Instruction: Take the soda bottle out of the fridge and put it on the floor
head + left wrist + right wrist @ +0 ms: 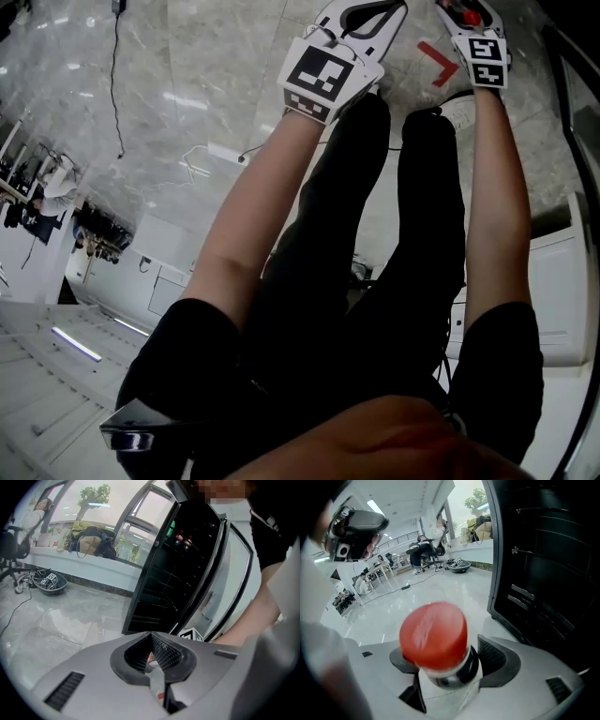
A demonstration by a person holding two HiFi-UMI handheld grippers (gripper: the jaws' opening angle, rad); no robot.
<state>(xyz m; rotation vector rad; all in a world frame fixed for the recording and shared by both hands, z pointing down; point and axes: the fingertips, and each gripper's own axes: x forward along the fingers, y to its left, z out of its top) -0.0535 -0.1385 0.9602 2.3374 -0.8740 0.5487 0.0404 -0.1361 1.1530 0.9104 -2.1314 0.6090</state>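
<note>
My right gripper [449, 668] is shut on the neck of the soda bottle [435, 637], whose red cap fills the middle of the right gripper view. In the head view the red cap of the bottle [472, 16] shows at the right gripper [466, 11], held low over the pale floor ahead of the person's legs. The left gripper [151, 637] has its jaws closed together on nothing; in the head view the left gripper [380, 14] is beside the right one. The black fridge [173, 569] stands with its door open, and the same fridge [548, 573] is close on the right.
A red tape mark [439, 61] lies on the marble floor between the grippers. The person's white shoe [461, 111] is just below it. More bottles [180, 538] sit on the fridge's top shelf. Office chairs [429, 555], people and a cable lie farther off.
</note>
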